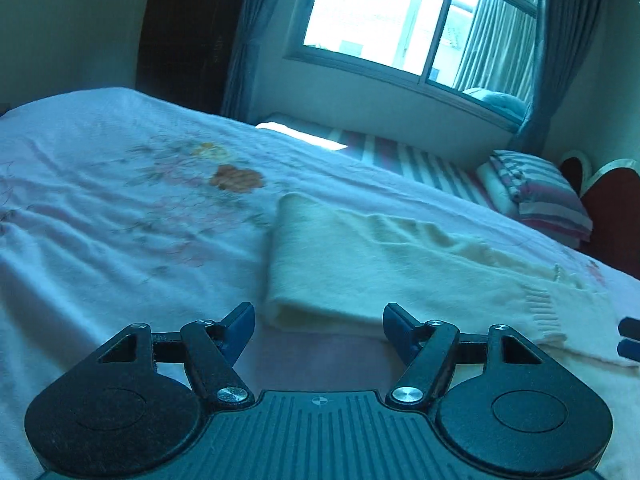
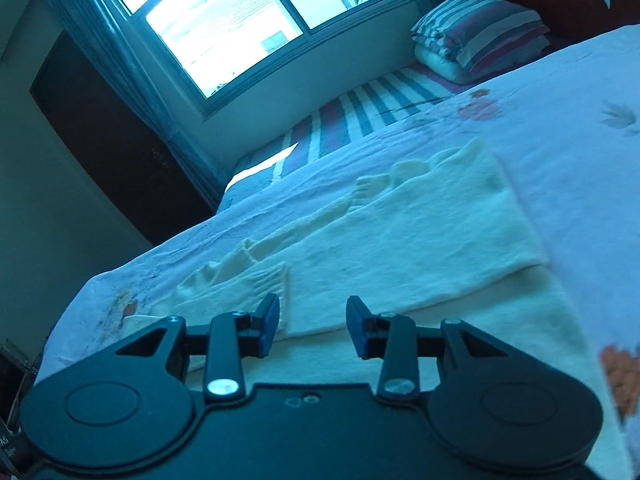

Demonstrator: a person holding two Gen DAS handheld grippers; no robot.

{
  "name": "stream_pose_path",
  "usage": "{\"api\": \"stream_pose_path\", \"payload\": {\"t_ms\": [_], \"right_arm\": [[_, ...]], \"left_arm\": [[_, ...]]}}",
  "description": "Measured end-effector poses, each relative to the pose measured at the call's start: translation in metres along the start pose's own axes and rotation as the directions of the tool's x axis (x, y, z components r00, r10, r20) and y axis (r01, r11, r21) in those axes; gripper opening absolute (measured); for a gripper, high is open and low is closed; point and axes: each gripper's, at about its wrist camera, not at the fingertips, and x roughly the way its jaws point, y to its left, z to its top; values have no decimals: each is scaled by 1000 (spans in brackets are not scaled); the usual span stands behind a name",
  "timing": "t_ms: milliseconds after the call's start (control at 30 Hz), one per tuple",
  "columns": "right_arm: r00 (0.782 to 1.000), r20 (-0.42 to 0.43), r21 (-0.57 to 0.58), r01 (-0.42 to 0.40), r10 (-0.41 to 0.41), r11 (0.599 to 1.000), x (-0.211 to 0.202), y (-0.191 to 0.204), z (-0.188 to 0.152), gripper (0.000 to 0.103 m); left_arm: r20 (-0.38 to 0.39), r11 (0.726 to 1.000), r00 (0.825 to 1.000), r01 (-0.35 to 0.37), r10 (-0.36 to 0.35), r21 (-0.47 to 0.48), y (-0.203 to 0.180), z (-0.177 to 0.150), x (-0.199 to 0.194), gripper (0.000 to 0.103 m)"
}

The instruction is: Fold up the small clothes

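Observation:
A cream knitted sweater [image 1: 384, 264] lies partly folded on the bed, its folded edge toward my left gripper. My left gripper [image 1: 319, 322] is open and empty, just in front of that folded edge. In the right wrist view the sweater [image 2: 420, 240] stretches away with a ribbed cuff [image 2: 276, 280] near my fingers. My right gripper [image 2: 312, 322] is open and empty, low over the sweater's near edge. The right gripper's blue fingertips [image 1: 630, 338] show at the right edge of the left wrist view.
The bed is covered with a pale floral sheet [image 1: 120, 208]. A striped blanket [image 1: 420, 160] and striped pillows [image 1: 540, 192] lie at the far side under the window [image 1: 400, 20]. A dark wardrobe [image 1: 180, 40] stands by the curtain. A red headboard [image 1: 612, 208] is at the right.

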Motion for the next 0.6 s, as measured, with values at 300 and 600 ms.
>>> {"api": "stream_pose_path", "payload": {"t_ms": [300, 600], "right_arm": [[993, -105, 105, -38, 49, 994, 57, 17, -11, 39], [998, -32, 80, -57, 59, 995, 57, 33, -7, 6]], "left_arm": [[-21, 1000, 1000, 20, -21, -9, 21, -3, 18, 71], [-29, 1000, 999, 28, -28, 14, 9, 4, 29, 71]]}}
